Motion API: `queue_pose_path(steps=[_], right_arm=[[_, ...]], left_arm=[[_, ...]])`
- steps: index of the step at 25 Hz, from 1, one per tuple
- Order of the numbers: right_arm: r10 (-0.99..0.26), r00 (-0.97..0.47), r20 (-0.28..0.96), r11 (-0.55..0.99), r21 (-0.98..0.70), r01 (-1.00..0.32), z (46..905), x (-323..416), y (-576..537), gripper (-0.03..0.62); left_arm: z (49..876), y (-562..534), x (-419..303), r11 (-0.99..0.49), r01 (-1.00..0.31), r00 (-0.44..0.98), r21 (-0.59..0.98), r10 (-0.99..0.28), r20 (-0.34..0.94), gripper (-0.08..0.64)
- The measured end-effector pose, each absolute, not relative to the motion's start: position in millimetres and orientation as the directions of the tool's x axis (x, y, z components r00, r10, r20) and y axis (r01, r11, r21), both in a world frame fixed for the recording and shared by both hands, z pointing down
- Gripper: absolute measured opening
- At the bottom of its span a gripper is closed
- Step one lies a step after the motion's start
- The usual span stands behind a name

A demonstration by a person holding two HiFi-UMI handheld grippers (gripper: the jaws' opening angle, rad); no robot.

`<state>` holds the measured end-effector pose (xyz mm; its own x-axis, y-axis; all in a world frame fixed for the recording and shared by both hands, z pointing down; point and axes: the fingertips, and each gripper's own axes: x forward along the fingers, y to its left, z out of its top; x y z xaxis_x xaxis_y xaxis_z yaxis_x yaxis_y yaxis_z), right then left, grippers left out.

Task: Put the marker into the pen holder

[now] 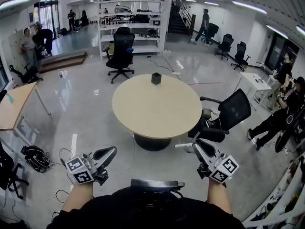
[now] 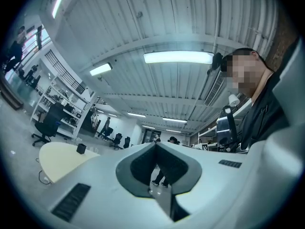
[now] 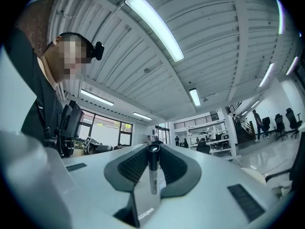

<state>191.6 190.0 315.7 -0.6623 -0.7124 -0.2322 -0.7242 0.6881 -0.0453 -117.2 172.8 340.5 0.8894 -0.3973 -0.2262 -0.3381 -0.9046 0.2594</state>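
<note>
right gripper [image 1: 198, 147], at 5 o'clock in the head view, has its jaws closed on the marker [image 1: 183, 147]. in the right gripper view the marker [image 3: 152, 173] stands between the dark ribbed pads: a slim pale barrel with small dark print and a black cap on top. from above, its white barrel sticks out of the jaws toward 9 o'clock. left gripper [image 1: 107, 152], at 7 o'clock, has its jaws drawn together on nothing. both hang short of the round beige table [image 1: 157, 113]. the small black pen holder [image 1: 156, 78] stands at the table's 12 o'clock edge, well apart from the marker.
</note>
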Motion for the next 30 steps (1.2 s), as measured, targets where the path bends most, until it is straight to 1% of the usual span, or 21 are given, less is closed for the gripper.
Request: queue_pose_path(steps=[4, 7, 15, 22, 26, 30], right_arm=[[-0.718, -0.662, -0.214, 0.685, -0.048, -0.727, 322.2, 193.4, 155.0, 0.081], [-0.728, -0.654, -0.204, 0.674, -0.043, -0.737, 323.4, 180.9, 129.5, 0.081], [-0.778, -0.588, -0.221, 0.599, 0.022, -0.800, 291.2, 122.4, 36.9, 0.081], [-0.817, -0.527, -0.232, 0.539, 0.015, -0.842, 281.8, 89.1, -27.1, 0.081], [-0.831, -0.511, -0.222, 0.522, 0.009, -0.853, 284.6, 92.0, -48.8, 0.081], [-0.835, -0.504, -0.219, 0.517, 0.002, -0.856, 291.4, 113.8, -71.0, 0.081]], left_arm=[[342.7, 137.7, -119.4, -0.902, -0.338, 0.886, 0.267, -0.401, -0.234, -0.003], [349.8, 108.8, -130.5, -0.905, -0.320, 0.888, 0.282, -0.390, -0.243, -0.003], [329.2, -21.9, -187.1, -0.943, -0.237, 0.913, 0.233, -0.298, -0.278, -0.003], [326.7, -106.6, -217.5, -0.956, -0.174, 0.933, 0.235, -0.236, -0.271, -0.003], [332.0, -136.6, -213.7, -0.957, -0.160, 0.939, 0.242, -0.224, -0.262, -0.003], [337.1, -159.4, -201.2, -0.952, -0.179, 0.937, 0.247, -0.242, -0.254, -0.003]])
